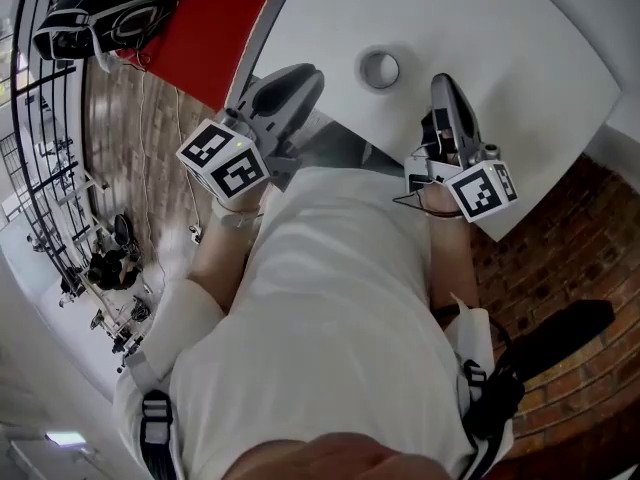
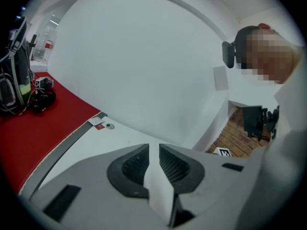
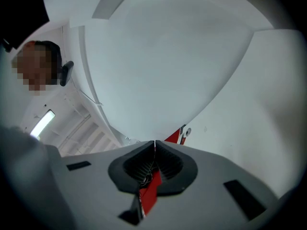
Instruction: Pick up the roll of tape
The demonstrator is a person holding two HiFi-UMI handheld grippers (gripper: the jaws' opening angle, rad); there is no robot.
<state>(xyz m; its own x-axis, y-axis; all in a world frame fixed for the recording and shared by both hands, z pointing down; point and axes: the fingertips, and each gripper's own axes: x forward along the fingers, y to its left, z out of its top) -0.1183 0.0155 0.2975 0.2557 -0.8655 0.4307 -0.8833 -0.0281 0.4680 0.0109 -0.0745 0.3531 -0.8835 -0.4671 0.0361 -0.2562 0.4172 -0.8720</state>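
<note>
On the white surface (image 1: 500,38), the roll of tape (image 1: 379,69) lies flat with its hole facing up. Left of the roll and apart from it, the left claw (image 1: 303,76) has its jaws parted by a narrow slit, nothing between them. Right of the roll, also clear of it, the right claw (image 1: 441,82) is closed tip to tip, empty.

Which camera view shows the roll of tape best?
The head view. There the roll of tape lies flat on the white table, its whole ring and hole seen from above. In the left gripper view and the right gripper view I cannot make it out: they show mainly white surfaces.
</note>
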